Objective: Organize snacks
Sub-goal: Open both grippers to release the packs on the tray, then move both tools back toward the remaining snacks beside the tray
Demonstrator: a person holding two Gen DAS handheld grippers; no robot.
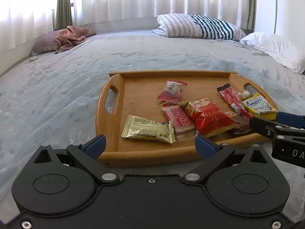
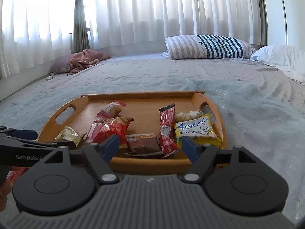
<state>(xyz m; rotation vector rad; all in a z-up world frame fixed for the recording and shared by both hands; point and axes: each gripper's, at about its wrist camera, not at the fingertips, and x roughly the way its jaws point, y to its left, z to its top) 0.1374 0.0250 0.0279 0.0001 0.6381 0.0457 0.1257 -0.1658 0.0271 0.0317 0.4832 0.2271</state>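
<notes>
A wooden tray [image 1: 114, 133] [image 2: 190, 99] lies on the bed and holds several snack packets. Among them are a gold packet [image 1: 148, 129] [image 2: 67, 134], a red bag [image 1: 207, 117] [image 2: 110, 130], a red stick packet [image 1: 231, 99] [image 2: 166, 129], a yellow packet [image 1: 260, 106] [image 2: 196, 130], a brown wafer packet [image 2: 143, 143] and a small red-and-white candy [image 1: 171, 91] [image 2: 111, 109]. My left gripper [image 1: 150, 145] is open at the tray's near edge, by the gold packet. My right gripper [image 2: 150, 146] is open over the near edge, around the brown and red stick packets.
The grey-blue bedspread [image 1: 57, 95] surrounds the tray. A striped pillow [image 1: 200, 25] and a white pillow [image 1: 276, 47] lie at the far right. A pink blanket on a purple pillow [image 1: 70, 36] lies far left. White curtains hang behind.
</notes>
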